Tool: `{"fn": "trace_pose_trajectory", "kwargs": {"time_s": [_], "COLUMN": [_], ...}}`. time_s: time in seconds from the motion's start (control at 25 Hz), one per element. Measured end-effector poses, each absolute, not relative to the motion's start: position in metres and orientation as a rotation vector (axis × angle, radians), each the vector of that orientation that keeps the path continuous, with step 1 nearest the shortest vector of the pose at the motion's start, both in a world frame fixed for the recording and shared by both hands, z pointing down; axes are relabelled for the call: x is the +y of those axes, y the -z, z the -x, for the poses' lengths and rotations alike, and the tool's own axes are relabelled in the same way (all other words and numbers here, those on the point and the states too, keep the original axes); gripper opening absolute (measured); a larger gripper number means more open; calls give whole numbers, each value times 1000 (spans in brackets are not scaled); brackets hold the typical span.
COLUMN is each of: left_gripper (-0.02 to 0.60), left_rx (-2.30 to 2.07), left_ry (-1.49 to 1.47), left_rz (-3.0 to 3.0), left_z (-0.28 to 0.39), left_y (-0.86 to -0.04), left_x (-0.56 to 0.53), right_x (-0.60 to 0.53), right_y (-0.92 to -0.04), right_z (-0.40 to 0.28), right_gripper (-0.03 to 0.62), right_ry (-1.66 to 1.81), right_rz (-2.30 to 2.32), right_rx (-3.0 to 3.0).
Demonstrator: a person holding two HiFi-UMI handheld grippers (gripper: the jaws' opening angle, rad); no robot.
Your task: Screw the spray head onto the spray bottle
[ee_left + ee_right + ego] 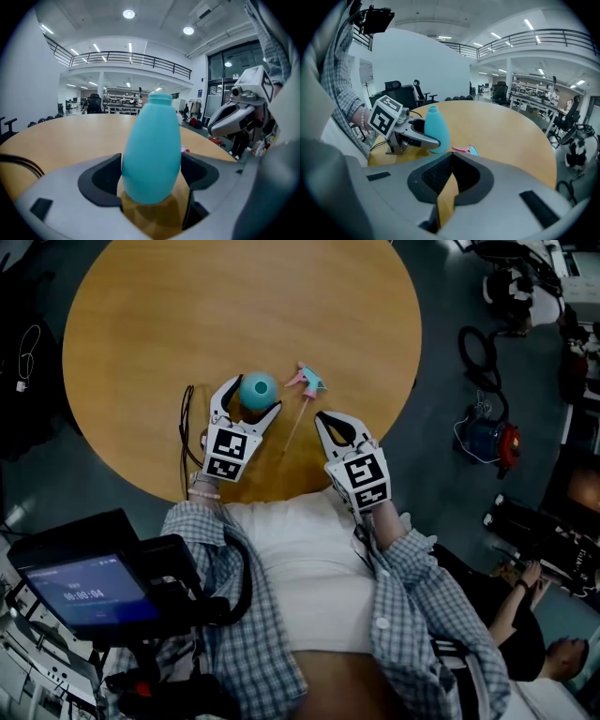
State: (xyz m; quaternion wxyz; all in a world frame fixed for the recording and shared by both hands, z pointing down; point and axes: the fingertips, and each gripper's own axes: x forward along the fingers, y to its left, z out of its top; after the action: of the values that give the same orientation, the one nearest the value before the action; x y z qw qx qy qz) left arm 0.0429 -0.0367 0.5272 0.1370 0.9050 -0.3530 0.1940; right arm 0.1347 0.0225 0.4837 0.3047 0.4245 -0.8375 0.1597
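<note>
A teal spray bottle (258, 388) stands upright and uncapped on the round wooden table (141, 324). My left gripper (247, 401) is open and straddles it, one jaw on each side of the body and neither pad pressing. In the left gripper view the bottle (152, 150) fills the gap between the jaws. The pink and teal spray head (307, 381) lies on the table just right of the bottle, its thin tube running toward me. My right gripper (322, 417) is shut and empty, near the tube's end. The right gripper view shows the bottle (436, 126) and spray head (465, 150) ahead.
A black cable (185, 427) lies on the table left of my left gripper. The table's near edge (281, 495) runs just under both grippers. A dark screen on a stand (84, 592) sits at lower left. Gear (483, 437) and a seated person (525, 624) are on the right.
</note>
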Motion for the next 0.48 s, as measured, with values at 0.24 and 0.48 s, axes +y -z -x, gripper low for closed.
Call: {"fn": "trace_pose_trajectory", "kwargs": {"time_s": [0.24, 0.48], "left_gripper": [387, 387], "left_rx": [-1031, -1013], "left_ry": [-565, -571], "left_rz": [-2644, -2648], "left_z": [-46, -48], "left_y": [-523, -526], "left_x": [-41, -40], "right_x": [18, -7], "right_y": [-488, -502], "right_z": [-145, -153], "right_gripper": [-8, -8], "right_ry": [-422, -435], "right_rz": [-1125, -1024], "right_rx": [-2189, -2135]}}
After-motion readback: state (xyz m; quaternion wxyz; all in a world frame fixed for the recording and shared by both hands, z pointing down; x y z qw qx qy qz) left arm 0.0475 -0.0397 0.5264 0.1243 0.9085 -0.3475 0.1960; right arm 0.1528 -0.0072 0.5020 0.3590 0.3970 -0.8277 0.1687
